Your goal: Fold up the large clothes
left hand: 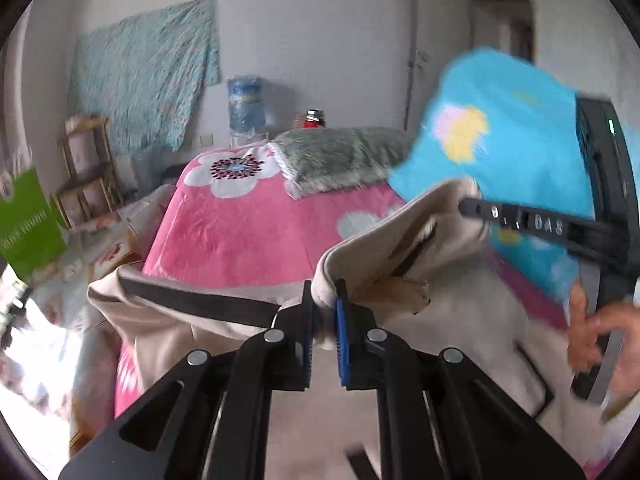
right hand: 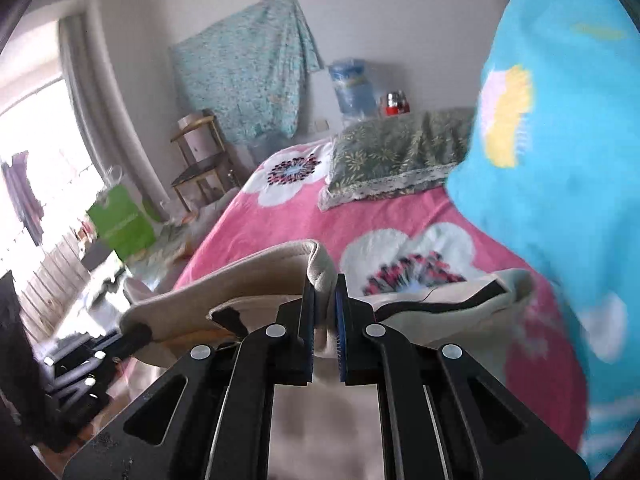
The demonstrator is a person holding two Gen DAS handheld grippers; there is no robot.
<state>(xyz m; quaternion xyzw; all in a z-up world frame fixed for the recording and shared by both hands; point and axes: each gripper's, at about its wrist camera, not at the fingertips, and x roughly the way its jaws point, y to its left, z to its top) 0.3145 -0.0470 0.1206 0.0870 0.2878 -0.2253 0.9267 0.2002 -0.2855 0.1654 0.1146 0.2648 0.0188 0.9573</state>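
1. The bed (right hand: 256, 240), under its pink flowered blanket (left hand: 240, 240), is my folding surface. I judge the bare pink stretch in front of the pillow (right hand: 396, 152) to be the place to lay the piece, so I plan the fold to land there and not on the clutter beside the bed.

2. A blue flowered cloth (right hand: 560, 200) fills the right side of both views and blocks my sight. I want to keep my path low and left of it so I do not snag it.

3. The beige garment (left hand: 460, 320) with dark trim hangs lifted above the bed, strung between my two tools. It sags in the middle, so I judge it needs gentle tension. I would spread the hands apart evenly until the top edge runs straight, then lower it flat.

4. The left tongs (left hand: 324, 312) are clamped on a folded beige edge. The blue pads pinch it with almost no gap.

5. The right tongs (right hand: 324, 308) are likewise clamped on a rolled beige hem. In the left view, their tip (left hand: 468, 206) bites the far corner, and a hand (left hand: 600, 344) grips the handle.

6. Both grips look shallow, near the pad tips. I move slowly and keep both hands level so neither edge slips out.
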